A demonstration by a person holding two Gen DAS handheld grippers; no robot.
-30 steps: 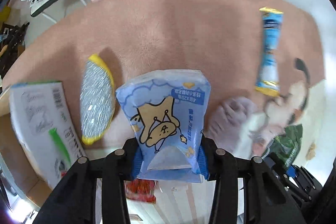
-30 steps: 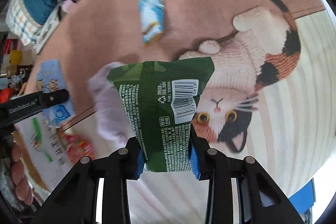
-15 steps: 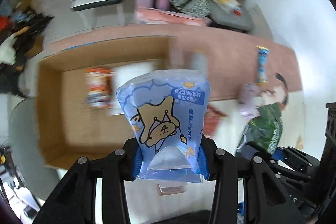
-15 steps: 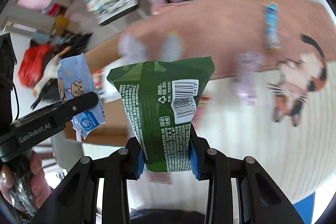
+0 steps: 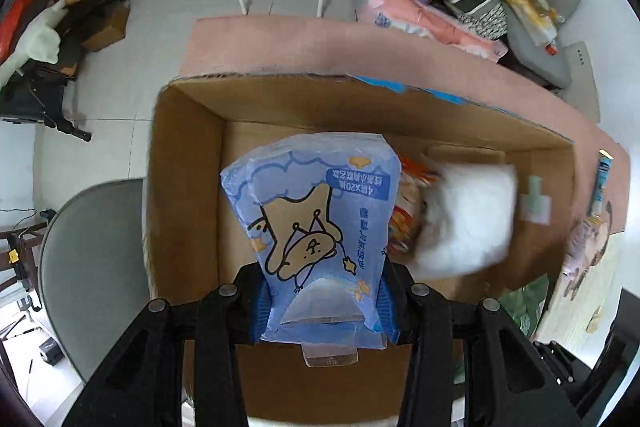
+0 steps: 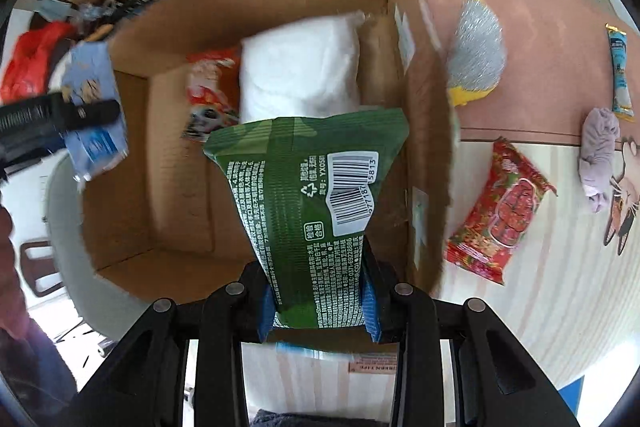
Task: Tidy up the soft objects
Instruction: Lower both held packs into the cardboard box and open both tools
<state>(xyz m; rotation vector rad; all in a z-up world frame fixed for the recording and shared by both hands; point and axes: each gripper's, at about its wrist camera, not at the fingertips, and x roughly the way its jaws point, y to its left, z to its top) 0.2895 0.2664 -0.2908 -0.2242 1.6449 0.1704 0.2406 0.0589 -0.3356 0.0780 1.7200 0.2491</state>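
**Cardboard box below, a soft pack in each gripper**

Cardboard walls fill both views: the open box (image 5: 188, 195) sits on the floor with its far side against a pink rug (image 5: 320, 47), and both grippers hang over it with cargo. The left gripper (image 5: 326, 301) is clamped on a blue tissue pack (image 5: 316, 219) printed with a cartoon bear, its blue pads pressed into the pack's lower end. The right gripper (image 6: 318, 301) is closed on a green pack (image 6: 308, 203) showing a barcode, gripped likewise by its lower end. Inside the box already lie a white padded pack (image 6: 300, 75) and, just beside it, an orange-red packet (image 6: 208, 83).

My reading is that this is the drop-off step: both packs are carried above the box mouth and not yet let go. The next move calls for lowering each pack toward the bare cardboard floor on the box's near-left side, then opening the fingers so the packs settle flat rather than pile on the white one. How high the packs hang above the box floor is hard to judge through the fisheye.

Outside the box, a red snack packet (image 6: 500, 215), a silver-and-yellow sponge (image 6: 476, 55), a lilac cloth (image 6: 598, 155) and a slim blue sachet (image 6: 620, 75) are left to gather.
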